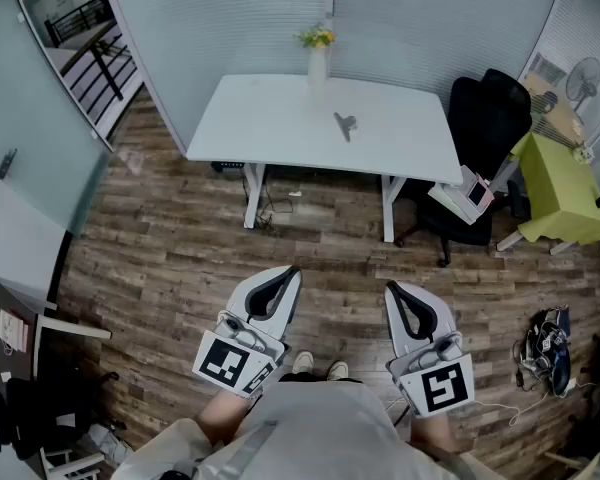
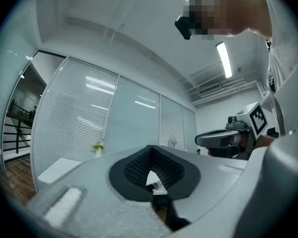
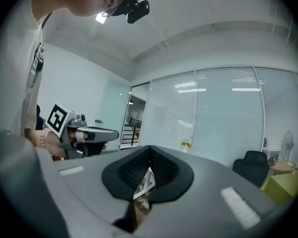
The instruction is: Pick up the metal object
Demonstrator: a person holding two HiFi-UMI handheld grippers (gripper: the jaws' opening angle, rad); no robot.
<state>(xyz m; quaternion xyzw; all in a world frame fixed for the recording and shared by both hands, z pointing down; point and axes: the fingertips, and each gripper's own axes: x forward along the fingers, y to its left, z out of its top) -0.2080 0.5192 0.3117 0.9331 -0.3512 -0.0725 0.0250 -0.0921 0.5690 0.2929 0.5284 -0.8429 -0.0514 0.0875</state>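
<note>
One metal object (image 1: 345, 125) lies far off on the white worktop (image 1: 270, 118), near the flower vase (image 1: 318, 63). It looks hard and slippery; its narrow part seems best to grab. The left gripper (image 1: 285, 280) and right gripper (image 1: 398, 298) hang near, fingers (image 3: 124, 172) squeezed together, holding nothing.

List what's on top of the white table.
On the white table: a metal object near the middle and a vase of flowers at the far edge. Nothing covers the tabletop; it shows whole.
</note>
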